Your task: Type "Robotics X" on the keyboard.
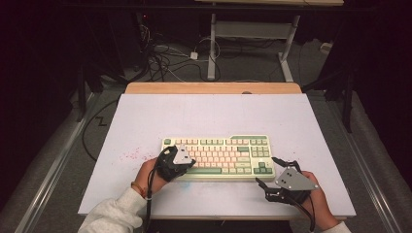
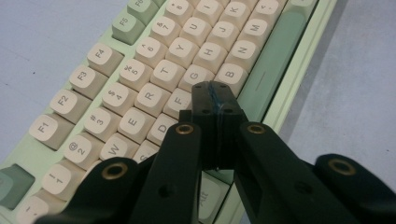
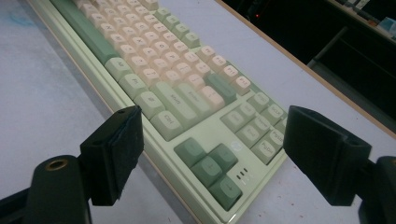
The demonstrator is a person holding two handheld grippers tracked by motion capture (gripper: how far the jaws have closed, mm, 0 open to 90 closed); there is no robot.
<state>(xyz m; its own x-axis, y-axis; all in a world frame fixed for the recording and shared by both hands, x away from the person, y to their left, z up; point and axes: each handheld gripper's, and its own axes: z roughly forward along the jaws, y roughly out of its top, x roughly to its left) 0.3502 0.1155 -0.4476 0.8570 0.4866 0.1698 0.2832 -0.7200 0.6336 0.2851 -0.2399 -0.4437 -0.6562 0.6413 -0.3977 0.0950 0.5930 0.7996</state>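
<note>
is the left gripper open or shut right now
Shut. In the left gripper view the left gripper's two black pads meet with no gap, poised over the keyboard near the G key.

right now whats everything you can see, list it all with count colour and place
keyboard: one, pale green case with cream and green keys, near middle of the board
board: one, white, lying on the table, faint red specks left of the keyboard
table: one, wooden edge showing behind the board
desk frame: one, white legs, on the floor beyond the table
cables: several, dark and white, on the floor at the back
left tool: one, black, shut, tip over the letter keys near V
right tool: one, black, open, at the keyboard's right end near the arrow keys
hands: two, left hand with a light sleeve, right hand
</note>
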